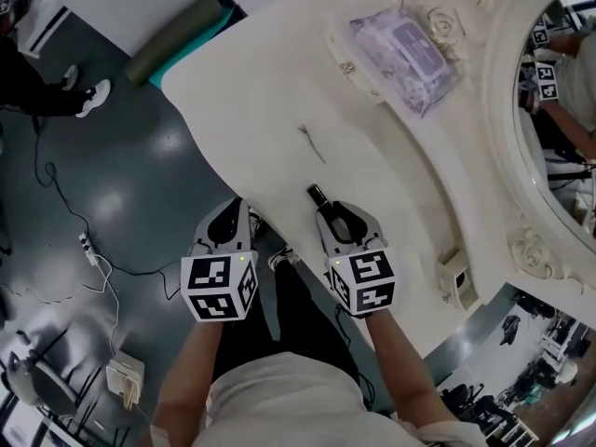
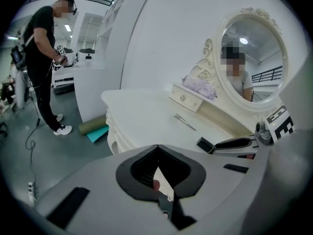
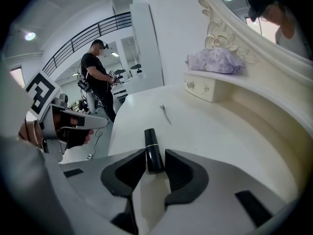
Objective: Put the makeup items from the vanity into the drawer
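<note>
**Right tool** [image 3: 155,152]: released. Its jaws stand apart on either side of a black tube [image 3: 152,153], probably a lipstick. The pads sit just beside the tube's lower half, and I see no sign that they are pressing on it. The tube lies flat on the surface [image 1: 279,91], near the front edge, with its length running along the tool's own line. In my judgement that alignment is deliberate, so that the pads will close across its narrow width rather than over its ends.

**Left tool** [image 2: 156,148]: clenched, tips meeting, nothing between them. It hangs at the front edge of the surface, beside the right tool, and looks to be parked out of the way.

**Other items:** a thin metal clip [image 1: 312,143] lies further back on the surface, well apart from the tube. It may also need stowing.

**Destination:** the small drawer [image 3: 201,88] sits at the back beneath a raised ledge that carries a soft lilac pack [image 1: 402,49]. Its front appears closed.

**Assessment:** the grasp is not yet made and stowing has not begun. Because the tube is round, it could roll if one pad touches it before the other.
</note>
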The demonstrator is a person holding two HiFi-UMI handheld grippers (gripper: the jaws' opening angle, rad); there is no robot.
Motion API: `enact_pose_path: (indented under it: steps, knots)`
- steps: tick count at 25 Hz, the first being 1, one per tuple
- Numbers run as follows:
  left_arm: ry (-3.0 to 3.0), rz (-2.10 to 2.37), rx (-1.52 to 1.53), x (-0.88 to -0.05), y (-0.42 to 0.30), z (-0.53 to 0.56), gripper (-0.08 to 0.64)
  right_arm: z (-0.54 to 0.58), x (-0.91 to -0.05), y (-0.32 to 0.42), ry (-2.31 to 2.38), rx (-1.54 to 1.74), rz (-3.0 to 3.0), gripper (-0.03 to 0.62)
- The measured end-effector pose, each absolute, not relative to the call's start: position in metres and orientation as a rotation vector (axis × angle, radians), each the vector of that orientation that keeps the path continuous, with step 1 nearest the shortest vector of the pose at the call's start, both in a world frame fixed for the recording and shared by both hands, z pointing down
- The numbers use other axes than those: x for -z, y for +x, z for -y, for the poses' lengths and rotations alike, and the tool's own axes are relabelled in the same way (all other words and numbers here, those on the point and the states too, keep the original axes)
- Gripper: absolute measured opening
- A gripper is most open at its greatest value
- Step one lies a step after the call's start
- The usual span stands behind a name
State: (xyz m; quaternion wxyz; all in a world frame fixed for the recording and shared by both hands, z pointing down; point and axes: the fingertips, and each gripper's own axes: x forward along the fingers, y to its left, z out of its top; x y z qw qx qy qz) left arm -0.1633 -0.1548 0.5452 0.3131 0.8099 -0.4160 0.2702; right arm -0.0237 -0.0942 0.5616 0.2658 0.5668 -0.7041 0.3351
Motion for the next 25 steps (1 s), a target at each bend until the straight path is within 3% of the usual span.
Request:
enact_pose_path:
  steps: [15, 25]
  knots:
    - [2.271, 0.976, -0.759, -0.522, -0.125, 0.157, 0.005, 0.087, -0.549, -0.006, 1.688, -0.989, 1.885, 0.109]
    - [2.454, 0.703, -0.781, -0.492, -0.050, 0.128, 0.005, 0.032, -0.504, 0.049, 2.033, -1.050, 1.743, 0.104]
